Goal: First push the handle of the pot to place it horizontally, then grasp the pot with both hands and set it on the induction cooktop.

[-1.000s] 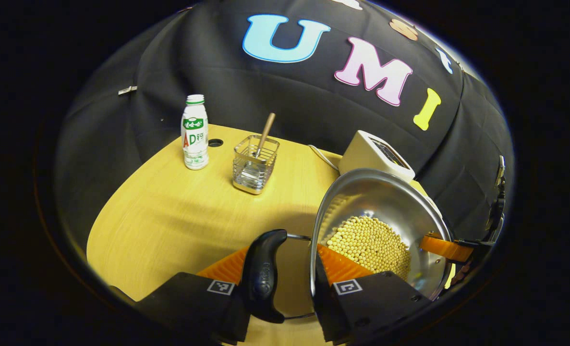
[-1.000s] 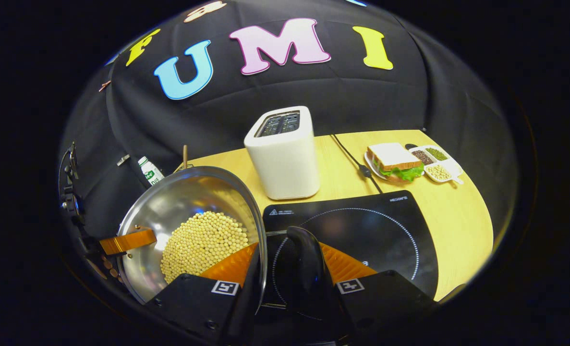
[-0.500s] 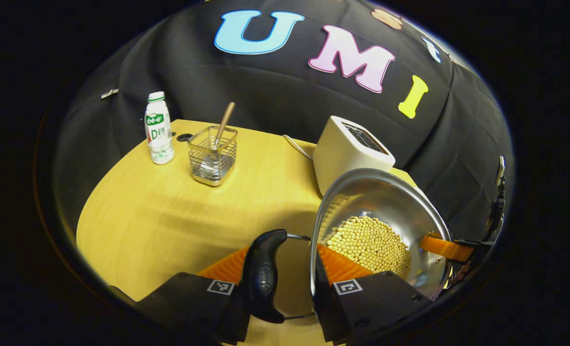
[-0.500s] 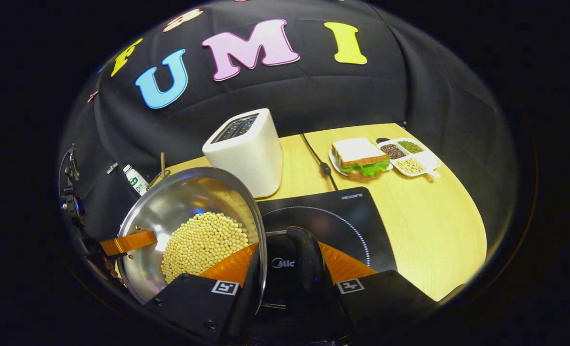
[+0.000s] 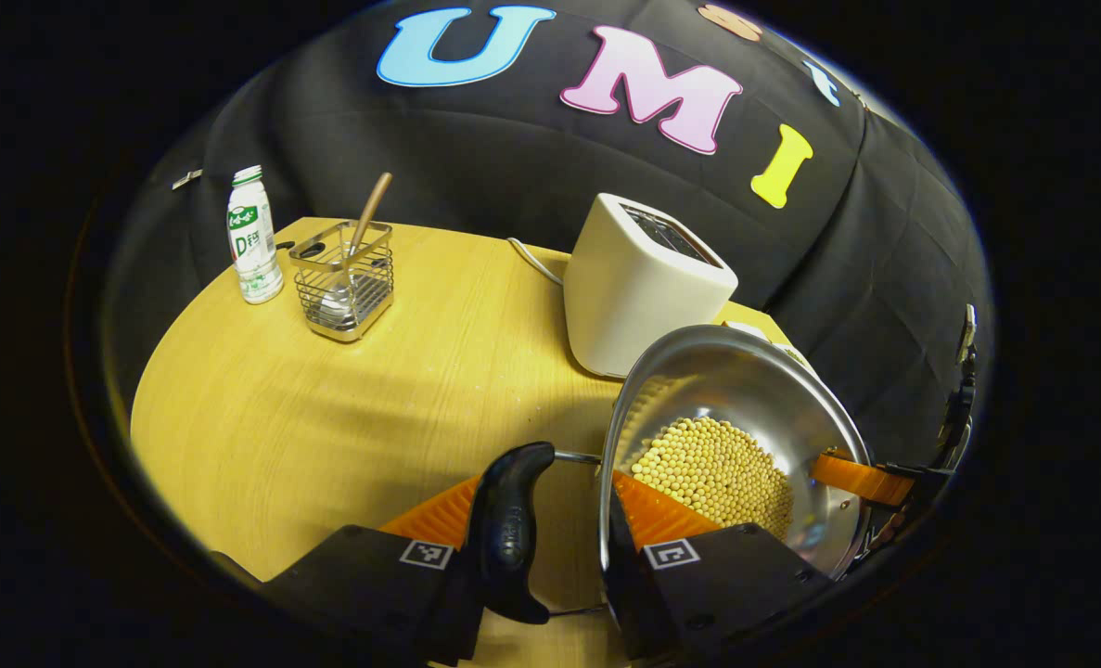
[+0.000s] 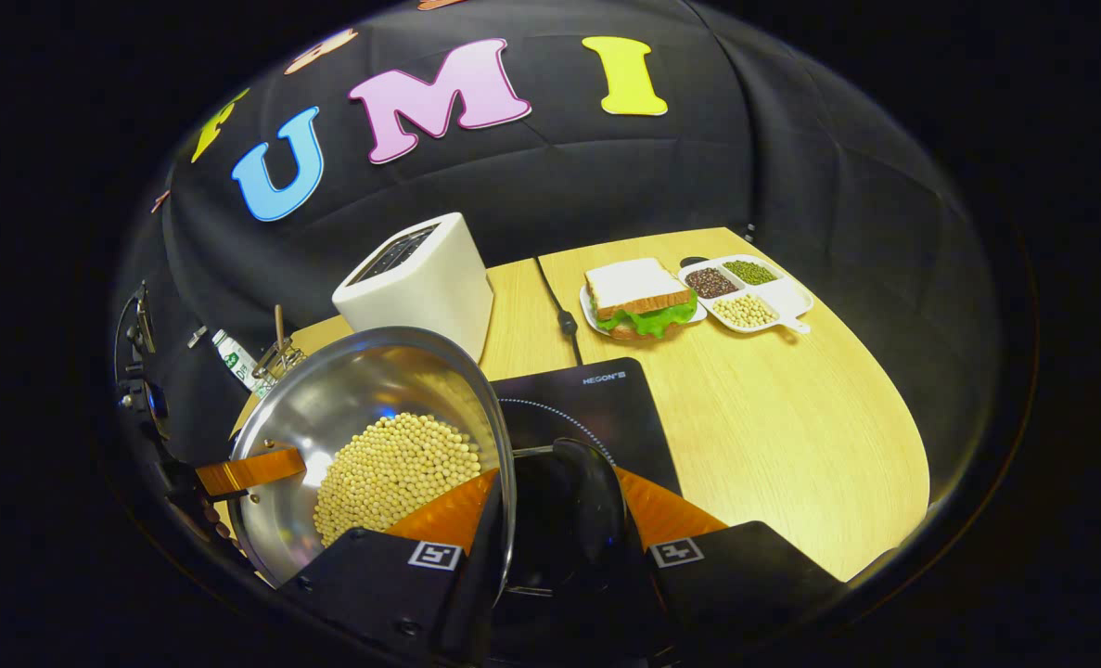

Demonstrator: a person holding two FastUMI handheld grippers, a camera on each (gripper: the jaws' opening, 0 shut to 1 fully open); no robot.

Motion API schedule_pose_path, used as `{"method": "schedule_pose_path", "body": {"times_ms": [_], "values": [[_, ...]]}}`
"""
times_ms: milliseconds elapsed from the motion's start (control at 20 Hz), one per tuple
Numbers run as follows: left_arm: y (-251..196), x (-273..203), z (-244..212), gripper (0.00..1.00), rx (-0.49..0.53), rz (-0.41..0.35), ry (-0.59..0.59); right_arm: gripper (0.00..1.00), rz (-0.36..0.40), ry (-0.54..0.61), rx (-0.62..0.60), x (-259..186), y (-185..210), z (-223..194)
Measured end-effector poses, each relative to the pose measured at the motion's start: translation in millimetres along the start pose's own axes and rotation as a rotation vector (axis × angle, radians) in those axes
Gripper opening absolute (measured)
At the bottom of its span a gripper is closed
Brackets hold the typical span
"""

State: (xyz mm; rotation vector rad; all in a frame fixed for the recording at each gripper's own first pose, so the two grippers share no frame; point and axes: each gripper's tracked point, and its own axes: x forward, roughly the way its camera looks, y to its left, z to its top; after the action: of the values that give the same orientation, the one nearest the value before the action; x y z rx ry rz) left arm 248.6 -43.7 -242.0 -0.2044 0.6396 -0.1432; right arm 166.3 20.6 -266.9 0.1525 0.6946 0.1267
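Pot (image 5: 745, 417) handles (image 5: 508, 529) point sideways; both grippers grip.

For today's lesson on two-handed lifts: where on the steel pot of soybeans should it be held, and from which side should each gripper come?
Grip the pot at its two side handles, one gripper from each opposite side. The left gripper straddles the rim beside one black handle; the right gripper does the same at the other handle. Paired handles balance the loose soybeans.

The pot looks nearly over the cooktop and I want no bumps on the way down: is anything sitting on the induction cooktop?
Nothing visible does. In the right gripper view the induction cooktop shows a bare black top beside the pot. The toaster stands behind it on the table, off the glass.
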Motion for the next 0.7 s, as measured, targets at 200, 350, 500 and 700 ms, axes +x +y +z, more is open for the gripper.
{"method": "schedule_pose_path", "body": {"times_ms": [200,350,500,700], "values": [[-19,7,-1,0.6,0.006,-0.009,0.003,0.58,-0.01,-0.001,0.011,1,-19,5],[-34,13,-1,0.6,0.011,-0.017,0.001,0.58,-0.018,-0.007,0.023,0,-34,10],[-47,16,-1,0.6,0.02,-0.021,-0.001,0.58,-0.024,-0.012,0.036,-2,-46,13],[-57,17,1,0.6,0.03,-0.025,-0.02,0.58,-0.021,-0.024,0.051,-4,-55,16]]}}
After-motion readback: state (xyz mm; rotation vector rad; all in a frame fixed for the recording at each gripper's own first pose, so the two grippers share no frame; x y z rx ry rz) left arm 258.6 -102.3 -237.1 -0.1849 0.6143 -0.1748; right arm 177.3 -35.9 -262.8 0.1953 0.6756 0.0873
